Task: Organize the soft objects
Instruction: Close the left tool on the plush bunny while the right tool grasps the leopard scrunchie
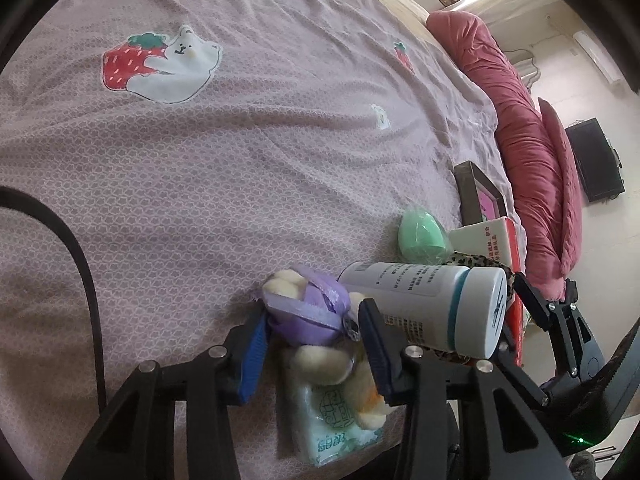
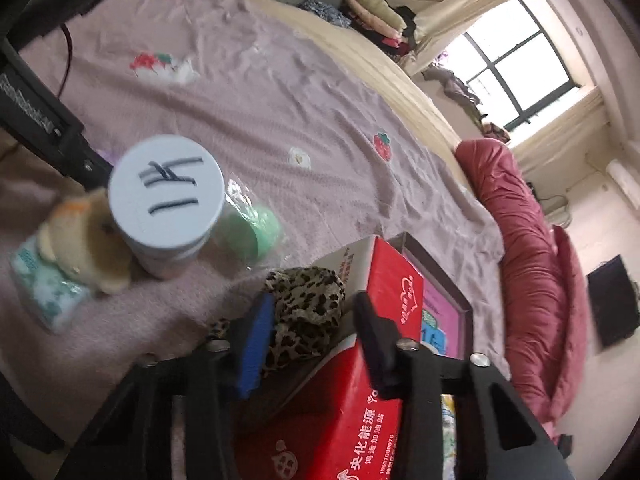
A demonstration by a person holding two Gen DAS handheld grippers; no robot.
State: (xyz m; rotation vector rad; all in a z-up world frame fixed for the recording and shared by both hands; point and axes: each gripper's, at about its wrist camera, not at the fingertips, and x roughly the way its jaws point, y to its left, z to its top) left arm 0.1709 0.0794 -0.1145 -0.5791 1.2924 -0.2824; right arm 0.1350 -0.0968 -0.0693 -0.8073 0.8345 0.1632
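Plainly the plush toy (image 1: 320,332) is the thing at stake: a cream-coloured animal with a purple ribbon, lying near the edge of the bed (image 1: 200,160) on top of a tissue packet (image 1: 340,432). The white bottle (image 1: 432,308) lies on its side just beside it, pressing toward the toy's right. If the left gripper (image 1: 314,354) closes now, I'd guess its right finger could nudge that bottle and set it rolling — it is round and the bedspread is soft and creased. The ribbon might also be all that gets pinched, letting the toy dangle or slip.

The left gripper stands wide apart, a blue pad on either side of the toy, not visibly clamping it; whether the pads touch the fur I cannot tell.

Further out, the right gripper (image 2: 314,344) is likewise spread, its fingers straddling a leopard-print cloth (image 2: 308,308) that lies against a red box (image 2: 360,400) — grasping nothing that I can see. A green sponge (image 1: 422,240) in its wrapper sits behind the bottle, and a framed picture (image 1: 478,196) beyond that, toward the red quilt (image 1: 520,140).
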